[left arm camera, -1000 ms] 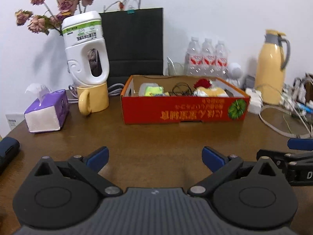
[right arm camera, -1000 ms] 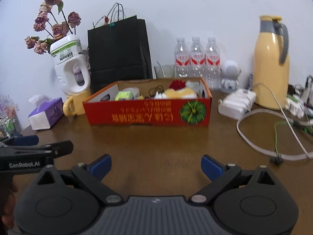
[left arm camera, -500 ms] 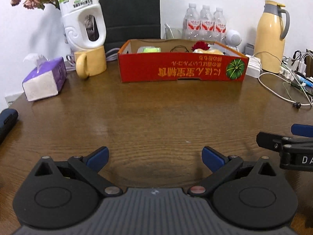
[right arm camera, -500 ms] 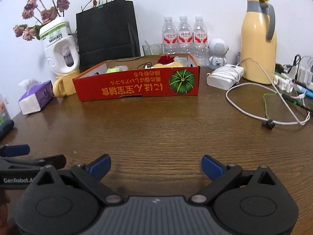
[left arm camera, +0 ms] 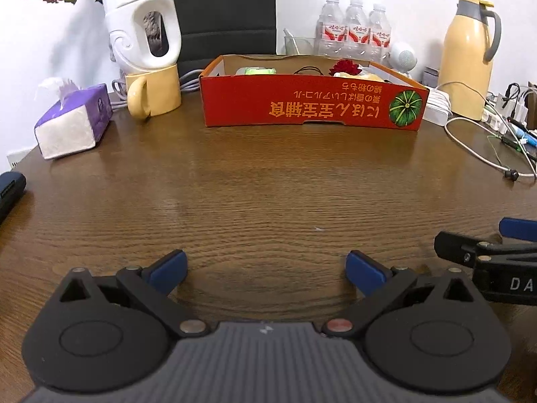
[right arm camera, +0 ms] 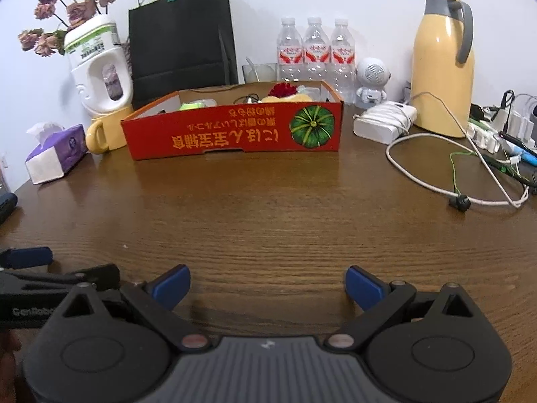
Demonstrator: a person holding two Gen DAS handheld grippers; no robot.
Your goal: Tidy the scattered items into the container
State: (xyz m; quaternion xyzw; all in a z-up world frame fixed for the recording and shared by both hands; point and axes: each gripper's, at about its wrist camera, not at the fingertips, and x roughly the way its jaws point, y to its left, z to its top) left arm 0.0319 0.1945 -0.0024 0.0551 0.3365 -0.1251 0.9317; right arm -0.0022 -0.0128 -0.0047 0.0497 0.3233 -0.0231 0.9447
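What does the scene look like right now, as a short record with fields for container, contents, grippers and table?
container: red cardboard box, open top, at the back of the table
contents: red flower, green item, black cable, a yellowish item
left gripper: open, empty, low over the table
right gripper: open, empty, low over the table
table: brown wood, bare between grippers and box

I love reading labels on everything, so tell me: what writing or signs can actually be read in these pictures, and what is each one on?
"GenRobo", cut off: side of the left hand-held gripper.
"DA", cut off: side of the right hand-held gripper.
Yellow characters, upside down, beside a green pumpkin picture: front of the red box; I cannot read them.
Green-banded label: white jug; too small.
Red labels: water bottles; too blurred.
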